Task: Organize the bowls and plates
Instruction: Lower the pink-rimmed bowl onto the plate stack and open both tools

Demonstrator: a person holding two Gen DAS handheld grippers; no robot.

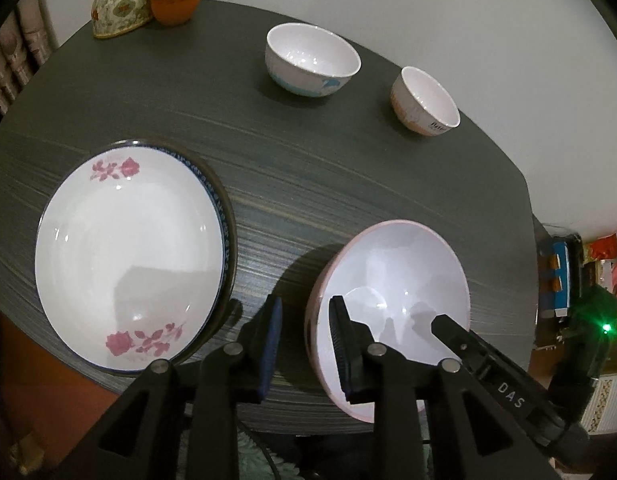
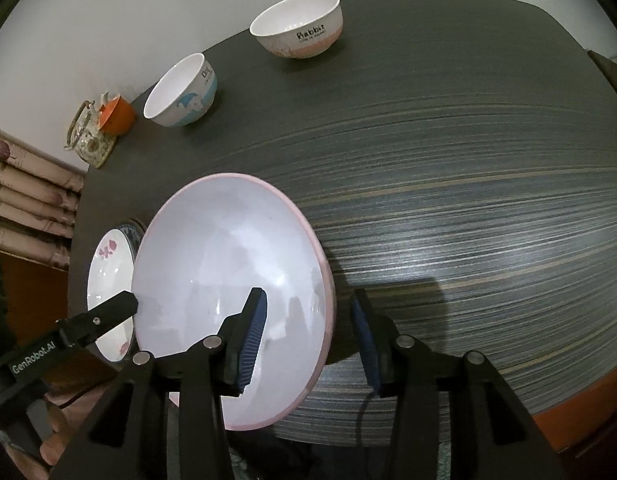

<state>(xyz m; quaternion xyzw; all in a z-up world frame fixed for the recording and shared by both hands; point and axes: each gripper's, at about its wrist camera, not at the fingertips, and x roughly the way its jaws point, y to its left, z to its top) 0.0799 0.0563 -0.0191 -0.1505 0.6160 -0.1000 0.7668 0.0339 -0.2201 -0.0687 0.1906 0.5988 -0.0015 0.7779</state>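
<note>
Pink bowl (image 2: 228,288) rim between pads of both claws; left claw (image 1: 306,344), right claw (image 2: 308,340) slack, gripping nothing.

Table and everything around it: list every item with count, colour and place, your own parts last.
Table: one, dark grey streaked, under all the dishes.
Pink-rimmed bowl: one, white inside, near edge, its rim between the jaws on both sides.
Flowered plate: one, white with pink roses, on a blue-rimmed plate, left of the big bowl.
Blue-print bowl: one, white, far side.
Rabbit bowl: one, white and salmon, far side, apart from the blue one.
Teapot: one, floral, far corner.
Orange lidded cup: one, beside the teapot.
Left gripper: black, blue pads, straddling the bowl's left rim, not pressing.
Right gripper: black, blue pads, straddling its right rim, not pressing.
</note>
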